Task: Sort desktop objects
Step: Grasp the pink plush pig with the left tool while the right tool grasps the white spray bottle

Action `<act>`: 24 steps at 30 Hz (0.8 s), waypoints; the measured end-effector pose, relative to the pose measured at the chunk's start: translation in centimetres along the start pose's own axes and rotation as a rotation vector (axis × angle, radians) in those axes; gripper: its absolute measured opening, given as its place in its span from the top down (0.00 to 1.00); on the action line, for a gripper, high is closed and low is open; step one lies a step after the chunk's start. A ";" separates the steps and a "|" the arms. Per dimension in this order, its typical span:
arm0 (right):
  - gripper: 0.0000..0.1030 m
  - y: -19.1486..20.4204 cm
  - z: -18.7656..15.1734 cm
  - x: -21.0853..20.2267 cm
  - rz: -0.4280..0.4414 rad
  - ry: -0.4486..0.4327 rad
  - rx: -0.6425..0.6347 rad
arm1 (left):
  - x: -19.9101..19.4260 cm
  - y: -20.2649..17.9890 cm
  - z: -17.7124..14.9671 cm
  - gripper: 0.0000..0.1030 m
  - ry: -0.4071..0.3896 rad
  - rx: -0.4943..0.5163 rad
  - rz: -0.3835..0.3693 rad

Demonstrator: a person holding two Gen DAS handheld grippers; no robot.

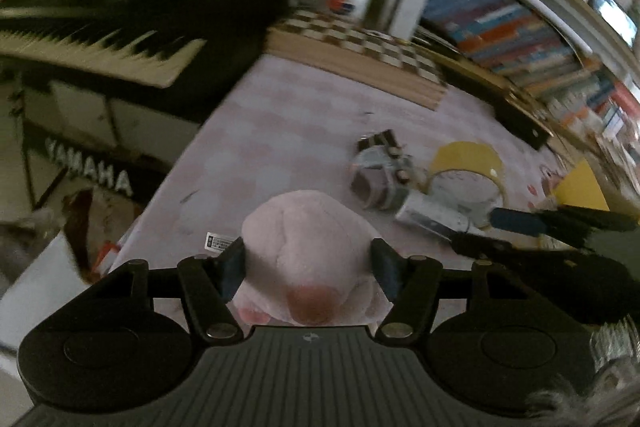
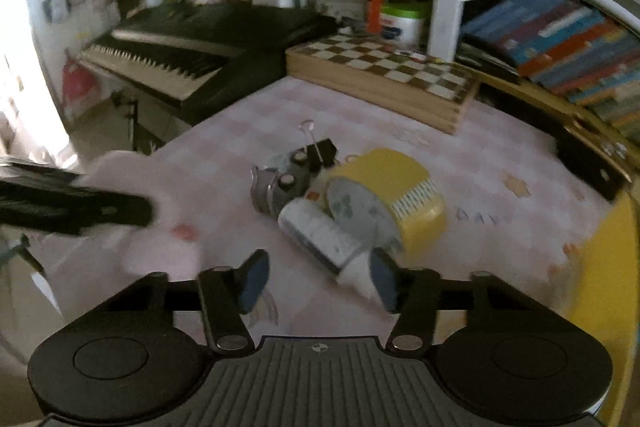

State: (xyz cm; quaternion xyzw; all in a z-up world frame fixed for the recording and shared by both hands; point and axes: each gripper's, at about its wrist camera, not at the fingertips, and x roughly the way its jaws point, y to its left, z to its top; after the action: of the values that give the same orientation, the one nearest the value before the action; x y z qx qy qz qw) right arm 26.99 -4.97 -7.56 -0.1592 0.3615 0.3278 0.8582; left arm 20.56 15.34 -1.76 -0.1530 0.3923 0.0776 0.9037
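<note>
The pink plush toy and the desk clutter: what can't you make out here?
- Pink plush toy: left view, lower part hidden behind the left tongs; right view, blurred.
- White tube: label too blurred to read; its tip sits behind a finger of the right tongs.

Soft toy (image 1: pixel 308 247) at near left of tablecloth (image 2: pixel 248 115); tube (image 2: pixel 324 235), tape roll (image 2: pixel 404 187), metal clamp (image 2: pixel 276 183) and binder clip (image 2: pixel 324 151) clustered at centre, touching. Chessboard (image 2: pixel 384 75) behind; keyboard (image 2: pixel 180 47) at far left; books (image 2: pixel 560 35) at right.
</note>
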 end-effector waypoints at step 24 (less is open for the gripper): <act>0.67 0.7 0.4 5.2 0.099 0.136 -0.086 | -0.7 -0.7 -0.9 0.40 0.000 -0.011 0.010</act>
State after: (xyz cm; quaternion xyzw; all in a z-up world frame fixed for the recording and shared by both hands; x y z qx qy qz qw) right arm 29.46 -1.90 -11.09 -0.1998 0.4117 0.3738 0.8067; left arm 19.66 14.37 -1.64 -0.1560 0.3928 0.0842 0.9024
